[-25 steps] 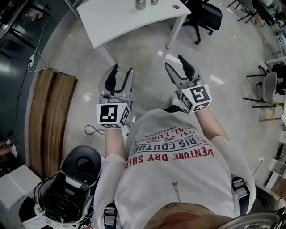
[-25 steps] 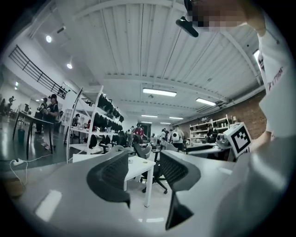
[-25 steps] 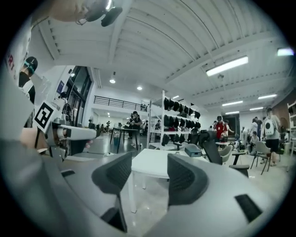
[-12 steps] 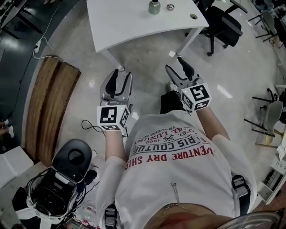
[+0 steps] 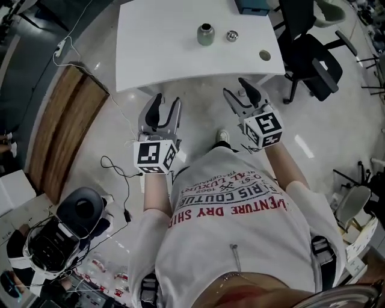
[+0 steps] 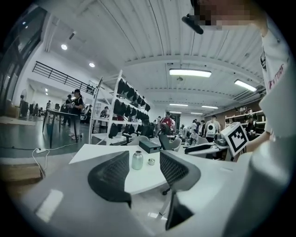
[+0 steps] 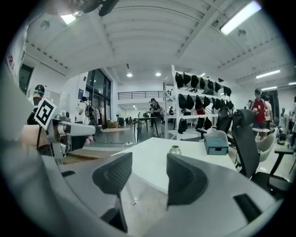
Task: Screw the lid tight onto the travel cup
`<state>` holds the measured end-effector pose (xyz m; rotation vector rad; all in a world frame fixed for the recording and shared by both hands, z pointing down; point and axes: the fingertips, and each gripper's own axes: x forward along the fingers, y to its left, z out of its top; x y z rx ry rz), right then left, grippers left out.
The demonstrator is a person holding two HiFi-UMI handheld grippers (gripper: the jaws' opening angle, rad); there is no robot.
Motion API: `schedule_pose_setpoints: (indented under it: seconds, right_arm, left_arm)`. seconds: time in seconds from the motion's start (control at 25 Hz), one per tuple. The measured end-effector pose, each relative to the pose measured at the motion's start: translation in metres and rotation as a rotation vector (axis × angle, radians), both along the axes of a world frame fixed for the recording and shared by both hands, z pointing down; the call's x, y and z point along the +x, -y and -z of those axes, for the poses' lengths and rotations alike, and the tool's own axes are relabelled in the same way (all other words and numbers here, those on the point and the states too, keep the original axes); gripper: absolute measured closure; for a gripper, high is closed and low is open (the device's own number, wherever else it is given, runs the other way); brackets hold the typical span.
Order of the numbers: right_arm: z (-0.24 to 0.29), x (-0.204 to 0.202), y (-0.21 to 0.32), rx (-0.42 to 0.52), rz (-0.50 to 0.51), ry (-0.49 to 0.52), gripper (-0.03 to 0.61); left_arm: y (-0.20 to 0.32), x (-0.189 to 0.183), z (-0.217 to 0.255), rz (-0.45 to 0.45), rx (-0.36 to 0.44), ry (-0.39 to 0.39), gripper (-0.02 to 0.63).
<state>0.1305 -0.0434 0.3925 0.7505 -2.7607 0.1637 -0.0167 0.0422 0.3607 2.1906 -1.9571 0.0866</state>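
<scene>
Head view: travel cup (image 5: pixel 206 34) stands upright at one o'clock from my left gripper (image 5: pixel 165 103), lid (image 5: pixel 231 36) at twelve from my right gripper (image 5: pixel 237 90); both jaws apart, empty.

Matt metal travel cup (image 5: pixel 206 34); shiny metal lid (image 5: pixel 231 36); smooth white table (image 5: pixel 162 48).

Approach to white table (image 5: pixel 162 48), over the last second.
Drawn closer and lower in the head view; travel cup (image 5: pixel 206 34) and lid (image 5: pixel 231 36) moved down from the very top edge to well inside the frame. Blue box (image 5: pixel 252 6) newly in sight at the far edge. Left gripper (image 5: pixel 166 101) and right gripper (image 5: pixel 236 87) carried from over open floor to near the table's front edge. Office chair (image 5: pixel 313 54) shifted right; wooden platform (image 5: pixel 63 126) slid leftward.
</scene>
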Motion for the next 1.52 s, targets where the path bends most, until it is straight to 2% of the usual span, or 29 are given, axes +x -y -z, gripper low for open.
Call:
schedule_pose_setpoints:
  seconds: [0.16, 0.4, 0.56, 0.72, 0.84, 0.96, 1.12, 1.28, 1.52]
  right_arm:
    - [-0.018, 0.015, 0.045, -0.029, 0.043, -0.03, 0.37]
    - [-0.043, 0.022, 0.096, -0.06, 0.12, -0.14, 0.37]
    - [-0.058, 0.021, 0.131, -0.09, 0.123, -0.192, 0.37]
    - [-0.068, 0.006, 0.164, -0.1, 0.128, -0.247, 0.37]
    - [-0.078, -0.007, 0.19, -0.112, 0.121, -0.285, 0.37]
    - [-0.095, -0.014, 0.213, -0.156, 0.104, -0.33, 0.37]
    - [-0.125, -0.02, 0.243, -0.214, 0.094, -0.421, 0.37]
    - [-0.157, -0.031, 0.268, -0.242, 0.119, -0.521, 0.343]
    - [-0.193, -0.038, 0.288, -0.198, 0.204, -0.686, 0.314]
  left_arm:
    - [0.041, 0.015, -0.01, 0.041, -0.008, 0.015, 0.413]
    - [0.094, 0.03, -0.032, 0.054, -0.055, -0.002, 0.358]
    - [0.135, 0.036, -0.044, 0.006, -0.076, 0.017, 0.326]
    - [0.182, 0.027, -0.062, -0.053, -0.087, -0.002, 0.298]
    - [0.215, 0.016, -0.084, -0.083, -0.122, -0.004, 0.298]
    - [0.242, 0.009, -0.108, -0.115, -0.164, -0.001, 0.268]
    - [0.274, 0.009, -0.14, -0.173, -0.207, -0.023, 0.238]
    - [0.304, 0.011, -0.174, -0.238, -0.259, 0.012, 0.234]
    - [0.328, 0.016, -0.201, -0.309, -0.285, 0.027, 0.227]
